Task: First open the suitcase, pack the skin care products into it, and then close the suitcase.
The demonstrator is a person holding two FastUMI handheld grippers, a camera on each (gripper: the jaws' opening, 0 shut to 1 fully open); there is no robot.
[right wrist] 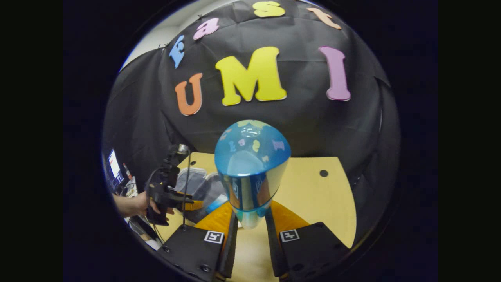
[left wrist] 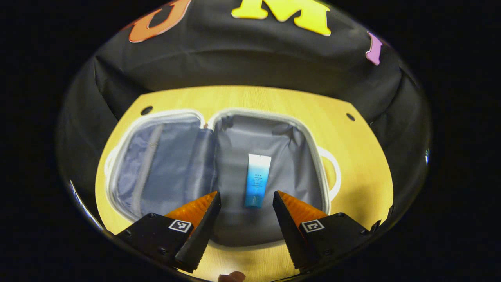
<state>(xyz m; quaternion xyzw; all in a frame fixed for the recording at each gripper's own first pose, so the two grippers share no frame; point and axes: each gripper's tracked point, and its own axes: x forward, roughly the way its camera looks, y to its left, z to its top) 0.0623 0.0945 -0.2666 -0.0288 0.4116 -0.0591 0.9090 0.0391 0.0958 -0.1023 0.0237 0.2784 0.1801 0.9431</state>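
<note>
Right gripper (right wrist: 250, 219) is clamped on a blue bottle (right wrist: 250, 172): both fingers press its narrow lower end, and the body stands up from the jaws and widens to a domed top. It's held above the table (right wrist: 313, 196), near the front edge and clear of the wood.

Left gripper (left wrist: 246, 205) has its fingers spread with nothing between them, hovering over the near rim of the suitcase (left wrist: 223, 172). In the right gripper view it sits to the left, a hand (right wrist: 135, 204) around its handle.

The case lies open flat on the table, two grey-lined halves side by side. One tube (left wrist: 257, 180) is already in the right half, long axis running near to far, cap end nearest the left fingers.

Key relation: from the right gripper the case lies ahead and to the left, partly behind the bottle. My read is that the bottle goes next, carried left and forward, lowered into free lining beside the tube. Right does the placing; left is nearer the case but empty. Lid closing not yet started.
</note>
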